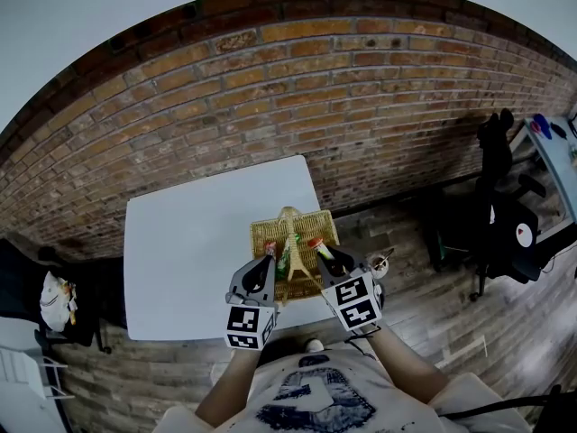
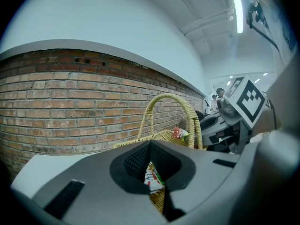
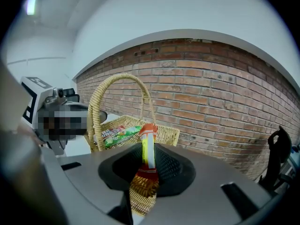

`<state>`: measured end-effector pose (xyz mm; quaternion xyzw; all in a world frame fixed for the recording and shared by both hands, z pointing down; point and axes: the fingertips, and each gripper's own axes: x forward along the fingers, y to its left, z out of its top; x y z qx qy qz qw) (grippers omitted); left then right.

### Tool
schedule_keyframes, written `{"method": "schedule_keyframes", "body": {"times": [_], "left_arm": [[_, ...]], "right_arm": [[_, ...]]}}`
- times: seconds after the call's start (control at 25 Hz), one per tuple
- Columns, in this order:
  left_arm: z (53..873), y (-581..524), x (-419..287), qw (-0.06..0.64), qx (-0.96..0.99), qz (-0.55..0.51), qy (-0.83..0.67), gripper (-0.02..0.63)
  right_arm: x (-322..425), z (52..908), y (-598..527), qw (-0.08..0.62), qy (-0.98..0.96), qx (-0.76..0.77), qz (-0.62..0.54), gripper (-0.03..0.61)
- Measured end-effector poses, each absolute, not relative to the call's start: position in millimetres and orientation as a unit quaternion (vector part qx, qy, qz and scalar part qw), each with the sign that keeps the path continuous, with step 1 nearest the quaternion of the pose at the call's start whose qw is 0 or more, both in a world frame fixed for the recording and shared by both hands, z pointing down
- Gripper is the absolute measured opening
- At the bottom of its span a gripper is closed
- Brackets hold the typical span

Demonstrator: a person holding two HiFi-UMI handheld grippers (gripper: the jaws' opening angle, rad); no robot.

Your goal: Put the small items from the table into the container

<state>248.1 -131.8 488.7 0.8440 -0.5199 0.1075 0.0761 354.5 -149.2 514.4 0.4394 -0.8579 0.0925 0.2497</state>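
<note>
Wicker basket (image 1: 265, 229) at the near edge of the white table (image 1: 180, 260), left gripper (image 1: 270, 253) jaws clamped on a green-and-white packet (image 2: 152, 179), right gripper (image 1: 322, 251) jaws clamped on a yellow-and-orange packet (image 3: 147, 146), both over the basket, not yet dropped; seemingly the last items.

In the head view the basket (image 1: 325, 228) loses its 6 o'clock side behind the left gripper (image 1: 270, 258) and right gripper (image 1: 323, 255); its contents are too small to tell. The person (image 1: 311, 395) is cut by the edge at 6 o'clock. In the left gripper view only a sliver of the packet (image 2: 151, 181) shows between the jaws, its print unreadable, and the basket's base is covered. In the right gripper view the lower end of the sachet (image 3: 147, 149) sinks out of sight between the jaws, and a dark shape (image 3: 277, 149) at 4 o'clock is too dim to name.
</note>
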Motion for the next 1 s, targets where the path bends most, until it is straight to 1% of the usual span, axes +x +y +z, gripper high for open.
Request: {"method": "schedule_keyframes", "body": {"times": [0.4, 1.0], "left_arm": [[490.3, -132.6, 247.0, 0.077, 0.844, 0.105, -0.52, 0.048], [489.2, -130.7, 246.1, 0.08, 0.847, 0.101, -0.515, 0.048]], "right_arm": [[351.7, 523.5, -150.2, 0.276, -0.854, 0.432, 0.081, 0.092], [348.0, 519.8, -147.2, 0.26, -0.858, 0.435, 0.079, 0.103]]}}
